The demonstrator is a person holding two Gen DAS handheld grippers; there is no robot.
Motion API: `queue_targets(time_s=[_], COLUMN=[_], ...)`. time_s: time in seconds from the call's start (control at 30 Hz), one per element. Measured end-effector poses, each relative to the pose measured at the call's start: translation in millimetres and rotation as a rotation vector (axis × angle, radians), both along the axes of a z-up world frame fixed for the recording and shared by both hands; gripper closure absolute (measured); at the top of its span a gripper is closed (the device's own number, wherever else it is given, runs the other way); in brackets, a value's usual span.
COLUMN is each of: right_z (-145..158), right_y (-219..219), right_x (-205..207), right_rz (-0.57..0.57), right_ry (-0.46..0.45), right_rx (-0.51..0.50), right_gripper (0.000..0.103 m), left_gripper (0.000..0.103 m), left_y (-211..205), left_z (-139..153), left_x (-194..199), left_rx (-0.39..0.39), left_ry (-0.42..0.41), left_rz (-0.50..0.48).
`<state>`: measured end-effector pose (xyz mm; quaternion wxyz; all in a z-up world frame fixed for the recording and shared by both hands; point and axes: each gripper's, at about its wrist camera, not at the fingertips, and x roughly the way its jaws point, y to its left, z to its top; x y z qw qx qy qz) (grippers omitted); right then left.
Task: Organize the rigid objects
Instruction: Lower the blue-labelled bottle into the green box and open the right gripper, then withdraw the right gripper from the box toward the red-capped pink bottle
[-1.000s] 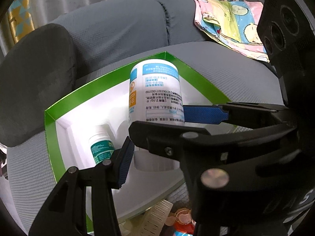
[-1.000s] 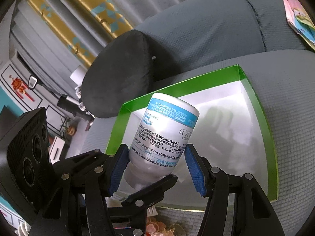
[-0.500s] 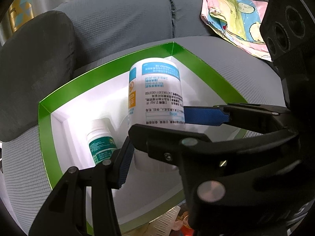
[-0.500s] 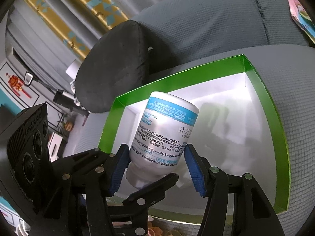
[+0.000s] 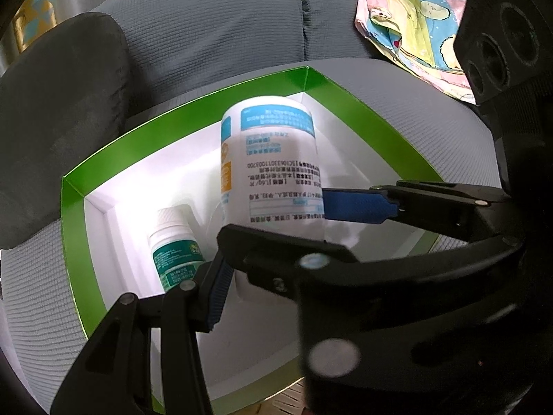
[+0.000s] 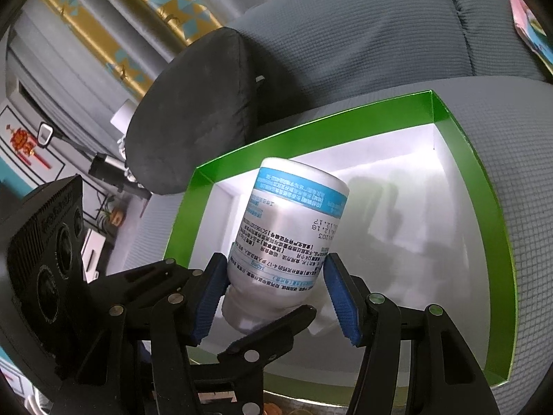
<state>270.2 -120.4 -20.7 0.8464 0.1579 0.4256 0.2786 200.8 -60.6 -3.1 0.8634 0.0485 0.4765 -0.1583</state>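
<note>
The white bottle (image 6: 293,235) hangs cap-down and tilted above the green-rimmed box (image 6: 311,131). My right gripper (image 6: 273,290) clamps it, both blue pads pressed on the lower label.

My left gripper (image 5: 276,231) stands narrow around the cap end. One of its pads lies against the bottle's side. A black finger of the right gripper crosses in front of the other pad's contact, so I cannot tell whether the left truly grips.

Below the bottle the box's white floor is mostly bare, with open room toward the far corner and the right wall. A small green-labelled bottle (image 5: 174,245) lies against the left inner wall, its lower end cut off behind my left finger. The box's near edge is hidden by both grippers.

The box rests on the grey sofa seat (image 6: 501,121), and a dark armrest (image 6: 193,110) rises just beyond its far left edge. A patterned cloth (image 5: 414,31) lies well apart on the backrest. The bottle's print is blurred.
</note>
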Motion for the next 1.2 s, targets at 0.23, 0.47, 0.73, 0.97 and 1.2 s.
queue_targets(time_s=[0.23,0.47,0.73,0.97,1.2], right_z=[-2.9,0.6,27.1,52.4,58.6], right_y=[0.1,-6.5,-21.5,-49.8,-63.2], right_x=[2.7,-0.8,-17.4,-48.8,-88.6], right_rz=[-0.011,-0.057,-0.139,-0.217,-0.228], right_ry=[0.016,0.026,-0.045,-0.115,-0.115], right_rx=[-0.001,-0.021,-0.052,-0.021,-0.027], right_gripper=[0.042,0.042,0.03,0.027,0.026], left_gripper=[0.057,0.019,0.009,0.001,0.001], left_y=[2.1,13.1,22.1,39.6,53.5], left_z=[-0.8,2.5,12.8,29.1,50.4], left_x=[1.4,0.9,-7.7,-27.8,-61.8], left_rx=[0.008,0.026,0.02,-0.001,-0.027], left_ry=[0.008,0.011,0.002,-0.031,-0.075], left_rz=[0.012,0.07,0.112,0.16,0.202])
